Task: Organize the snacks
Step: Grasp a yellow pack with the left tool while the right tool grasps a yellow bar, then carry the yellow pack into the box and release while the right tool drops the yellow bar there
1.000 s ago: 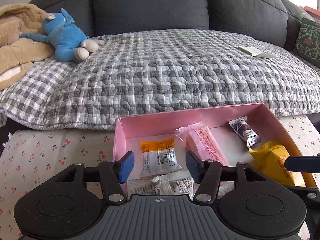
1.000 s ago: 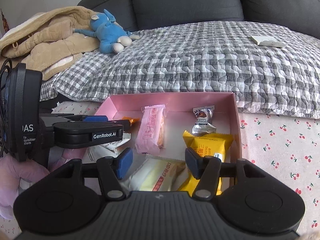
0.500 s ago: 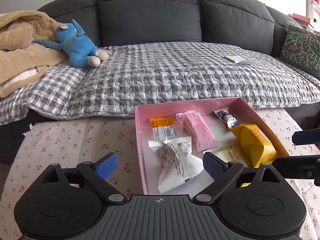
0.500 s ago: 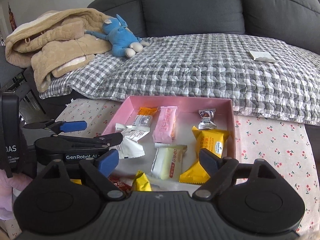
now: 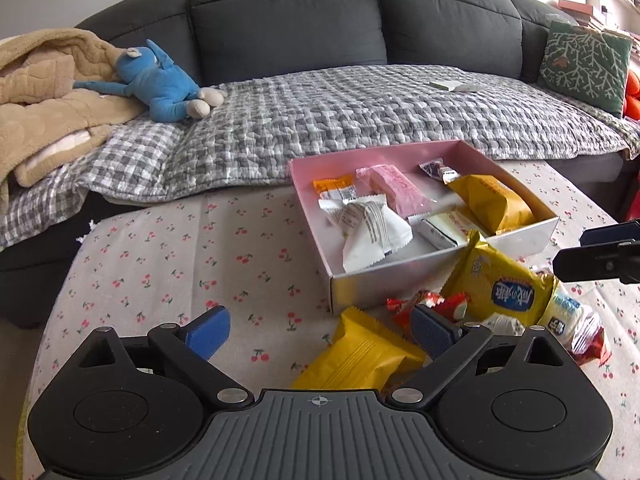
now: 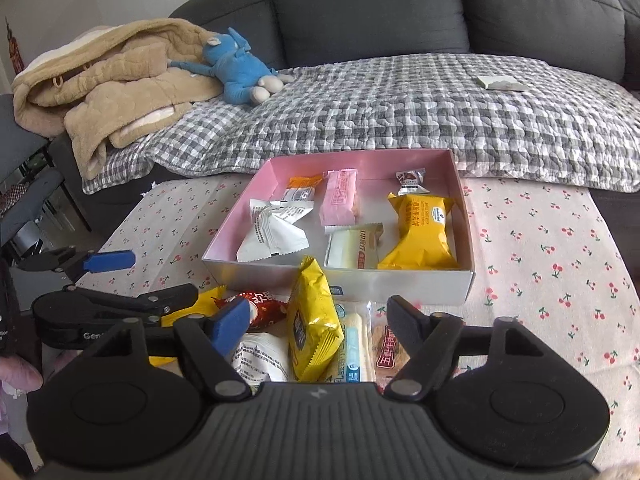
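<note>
A pink box (image 5: pixel 380 280) (image 6: pixel 420 284) on the cherry-print cloth holds several snacks, among them a white packet (image 5: pixel 372 232), a pink bar (image 5: pixel 396 190) and a yellow packet (image 6: pixel 424 232). A loose pile lies in front of the box. My left gripper (image 5: pixel 320 332) is open, its jaws still widening, over a yellow packet (image 5: pixel 360 356) that neither pad touches. My right gripper (image 6: pixel 320 324) hangs over the pile with its jaws closing. An upright yellow packet (image 6: pixel 312 320) stands between them, and the pads are clear of it. A red wrapper (image 6: pixel 260 308) lies beside it.
A dark sofa with a grey checked quilt (image 5: pixel 360 120) runs behind the table. On it lie a blue plush toy (image 5: pixel 168 84), a tan blanket (image 6: pixel 112 80) and a green cushion (image 5: pixel 584 64). Bare cloth lies left of the box.
Both grippers have backed away from the box to the pile in front of it. The left let go of the white packet and the right of the cream bar, and both jaws spread.
</note>
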The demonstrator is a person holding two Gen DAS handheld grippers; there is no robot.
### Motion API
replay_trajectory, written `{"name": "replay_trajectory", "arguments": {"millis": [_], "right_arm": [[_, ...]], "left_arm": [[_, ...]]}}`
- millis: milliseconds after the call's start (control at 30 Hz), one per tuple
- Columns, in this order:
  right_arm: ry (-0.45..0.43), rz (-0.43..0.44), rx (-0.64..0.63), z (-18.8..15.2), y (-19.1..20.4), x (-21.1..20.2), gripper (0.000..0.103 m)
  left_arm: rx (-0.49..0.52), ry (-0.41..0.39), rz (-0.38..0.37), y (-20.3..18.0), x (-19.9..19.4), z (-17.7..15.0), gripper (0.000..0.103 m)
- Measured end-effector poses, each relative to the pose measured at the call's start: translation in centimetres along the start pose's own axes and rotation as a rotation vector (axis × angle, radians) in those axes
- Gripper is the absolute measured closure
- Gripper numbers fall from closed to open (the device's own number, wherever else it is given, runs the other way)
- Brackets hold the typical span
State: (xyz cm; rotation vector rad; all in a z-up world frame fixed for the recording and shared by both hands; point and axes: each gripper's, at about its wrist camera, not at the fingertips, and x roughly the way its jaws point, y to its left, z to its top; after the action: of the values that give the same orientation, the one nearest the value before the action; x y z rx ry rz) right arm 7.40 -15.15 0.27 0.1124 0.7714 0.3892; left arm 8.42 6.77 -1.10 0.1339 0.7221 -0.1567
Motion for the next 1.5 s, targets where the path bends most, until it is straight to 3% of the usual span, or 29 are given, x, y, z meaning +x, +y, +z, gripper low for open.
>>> {"name": "replay_trajectory", "arguments": {"millis": [167,333,500,700,800,1100,1500], "right_arm": [[0.004,0.005,-0.027,-0.6,0.1,0.8,0.049],[0.021,0.055,-0.045,-1.2,0.2,1.9,0.064],[0.035,0.064,-0.041,-1.3,0.2,3.4,0.072],[0.072,0.110,-0.027,-1.2,0.3,4.7,0.077],[0.089,0.091,-0.053,-1.5,0.8,5.3,0.081],[0.038,0.116,-0.022,-0.6,0.5,3.7,0.082],[-0.020,0.123,-0.005,0.3,0.8,1.5,0.082]], "left_arm": [[0.032,0.027,-0.105,0.7,0.1,-0.9,0.008],[0.094,0.083,-0.152,0.3,1.6,-1.8,0.015],[0.073,0.146,-0.151,0.5,3.1,-2.4,0.038],[0.081,0.190,-0.134,0.3,3.7,-3.1,0.057],[0.072,0.191,-0.127,0.2,3.5,-2.9,0.063],[-0.009,0.207,-0.084,0.8,2.7,-2.5,0.065],[-0.065,0.174,-0.067,1.2,0.5,-1.2,0.065]]}}
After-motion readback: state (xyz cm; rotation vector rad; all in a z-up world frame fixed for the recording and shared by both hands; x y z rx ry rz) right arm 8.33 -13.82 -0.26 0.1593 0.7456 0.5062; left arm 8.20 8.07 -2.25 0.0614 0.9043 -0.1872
